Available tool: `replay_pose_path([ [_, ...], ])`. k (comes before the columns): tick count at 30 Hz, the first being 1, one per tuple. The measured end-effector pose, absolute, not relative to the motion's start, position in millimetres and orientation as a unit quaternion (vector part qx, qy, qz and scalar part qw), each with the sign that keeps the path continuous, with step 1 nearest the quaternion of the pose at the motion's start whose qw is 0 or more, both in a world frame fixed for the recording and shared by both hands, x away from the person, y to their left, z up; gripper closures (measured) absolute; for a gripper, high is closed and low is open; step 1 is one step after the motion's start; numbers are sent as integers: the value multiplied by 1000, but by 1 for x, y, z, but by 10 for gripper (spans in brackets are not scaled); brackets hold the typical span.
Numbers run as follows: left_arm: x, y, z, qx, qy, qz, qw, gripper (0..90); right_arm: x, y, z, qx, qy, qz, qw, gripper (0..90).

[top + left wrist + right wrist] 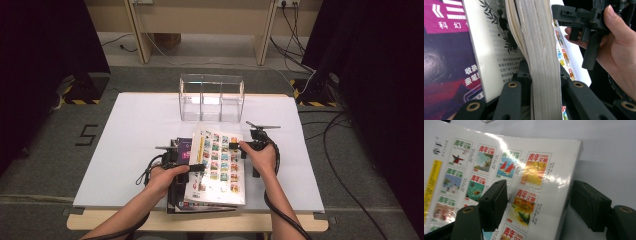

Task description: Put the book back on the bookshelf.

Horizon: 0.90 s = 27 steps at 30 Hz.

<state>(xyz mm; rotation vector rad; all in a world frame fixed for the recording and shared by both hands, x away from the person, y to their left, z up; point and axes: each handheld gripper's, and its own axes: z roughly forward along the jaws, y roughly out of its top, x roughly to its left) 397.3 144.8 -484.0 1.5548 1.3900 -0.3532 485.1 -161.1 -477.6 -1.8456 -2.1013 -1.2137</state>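
My left gripper point(192, 167) is clamped on the page edge of the top magazine point(218, 165): in the left gripper view the thick block of pages point(541, 62) runs straight up between the two jaws, which press on it from either side. My right gripper point(236, 146) stands wide, one jaw over the glossy cover point(506, 177) and the other off past the magazine's outer edge, so the edge sits between the jaws but the pads are not pressing on it yet.

I judge the step in hand to be lifting this magazine off the stack point(200, 200) and securing it with both grippers. The next move calls for closing the right gripper on that edge without creasing the cover, then raising both hands together so the pages do not sag or fan open.

The magazine lies on top of the stack, tilted up on its left side, its cover of small pictures facing up. Its long axis runs from the near edge of the table point(140, 130) toward the clear acrylic organiser point(212, 97), which stands beyond the stack and well apart from it, its three compartments seeming empty.
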Motion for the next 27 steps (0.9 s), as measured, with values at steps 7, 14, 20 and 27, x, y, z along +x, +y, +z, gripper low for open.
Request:
replay_pose_path([
  [7,402,146,-480,668,559,-138,471,678,488,-161,-479,-606,-685,-400,59,325],
  [14,404,150,-475,693,551,-131,447,644,489,-166,-468,-603,-688,-400,53,509],
  [20,406,151,-477,693,555,-135,440,649,485,-161,-450,-586,-703,-402,26,615],
  [27,408,153,-476,697,555,-138,433,658,477,-145,-421,-554,-716,-424,8,684],
])
